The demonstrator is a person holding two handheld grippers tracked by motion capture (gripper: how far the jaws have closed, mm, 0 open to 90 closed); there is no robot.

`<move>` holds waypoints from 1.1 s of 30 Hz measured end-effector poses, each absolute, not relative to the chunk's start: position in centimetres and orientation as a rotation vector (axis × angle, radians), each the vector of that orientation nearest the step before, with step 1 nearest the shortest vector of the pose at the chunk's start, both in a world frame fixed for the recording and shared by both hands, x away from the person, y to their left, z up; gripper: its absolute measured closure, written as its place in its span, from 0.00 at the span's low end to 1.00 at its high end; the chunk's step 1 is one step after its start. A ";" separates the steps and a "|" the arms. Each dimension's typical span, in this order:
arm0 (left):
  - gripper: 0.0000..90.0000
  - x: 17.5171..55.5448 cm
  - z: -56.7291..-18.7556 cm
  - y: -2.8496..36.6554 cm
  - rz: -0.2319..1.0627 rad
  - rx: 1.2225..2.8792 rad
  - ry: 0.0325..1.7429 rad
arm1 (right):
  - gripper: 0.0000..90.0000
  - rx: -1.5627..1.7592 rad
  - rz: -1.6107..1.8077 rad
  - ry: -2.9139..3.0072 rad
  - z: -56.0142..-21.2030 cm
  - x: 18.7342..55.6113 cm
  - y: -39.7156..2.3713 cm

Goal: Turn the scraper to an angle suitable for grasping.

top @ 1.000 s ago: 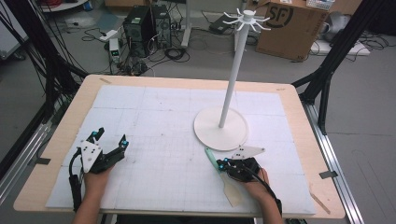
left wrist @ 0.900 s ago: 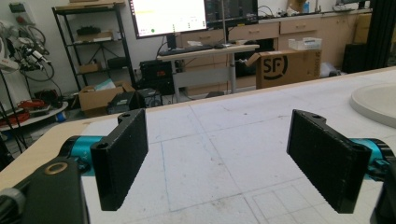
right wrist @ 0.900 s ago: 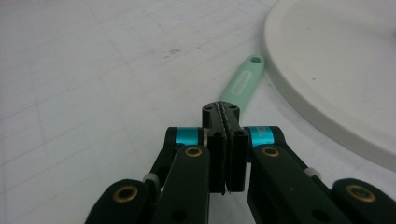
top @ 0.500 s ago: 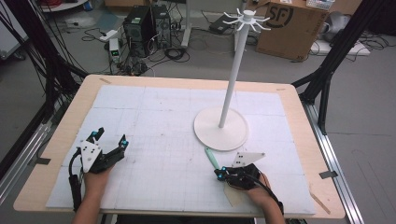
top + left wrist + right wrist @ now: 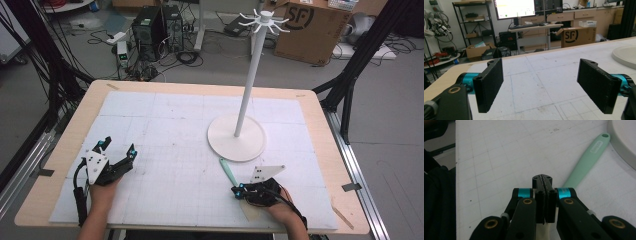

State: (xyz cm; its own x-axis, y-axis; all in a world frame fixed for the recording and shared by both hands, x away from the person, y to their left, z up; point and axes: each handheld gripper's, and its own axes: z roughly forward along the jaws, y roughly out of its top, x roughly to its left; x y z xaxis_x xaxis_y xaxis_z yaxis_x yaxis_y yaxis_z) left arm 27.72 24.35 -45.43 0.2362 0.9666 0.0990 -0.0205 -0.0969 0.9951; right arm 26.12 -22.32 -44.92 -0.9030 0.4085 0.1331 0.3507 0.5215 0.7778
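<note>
Right gripper [image 5: 545, 178] jaws fully closed, pads pressed flat together with nothing between them; it sits low over the white gridded mat [image 5: 170, 125], near the bench's front edge toward the front-right corner, also seen from above [image 5: 239, 190]. Just beside the jaw tips lies a mint-green handled utensil [image 5: 586, 161], handle flat on the mat, hanging hole at the far end; its cream-coloured head end passes under the gripper body, so whether the gripper touches it can't be told. In the high view the utensil [image 5: 229, 171] lies diagonally, its holed tip near the rim of the white stand's round base [image 5: 225, 142] but apart from it. The stand's pole [image 5: 248, 85] rises upright from the base, right of the bench's centre, with a crown of short hooks [image 5: 262, 21] on top. Left gripper [image 5: 541, 87] jaws wide apart, nothing between the pads, bare mat under them; from above it [image 5: 117, 150] sits near the front-left corner of the bench, well apart from the utensil and the stand. Each gripper is carried by a hand coming in from the front edge.
</note>
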 end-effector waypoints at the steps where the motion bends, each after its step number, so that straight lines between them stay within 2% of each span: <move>1: 0.24 27.7 -45.4 24.4 1.104 1.378 0.976 | 1.00 0.669 1.344 2.683 -44.9 26.1 -22.3; 15: 0.24 27.7 -45.4 24.4 1.104 1.377 0.976 | 1.00 0.720 1.296 2.661 -44.5 26.1 -23.1; 23: 0.24 27.7 -45.4 24.3 1.102 1.375 0.977 | 1.00 0.666 1.221 2.739 -44.5 25.7 -21.4; 33: 0.24 27.7 -45.4 24.3 1.103 1.374 0.977 | 1.00 0.675 1.180 2.750 -44.1 25.6 -22.0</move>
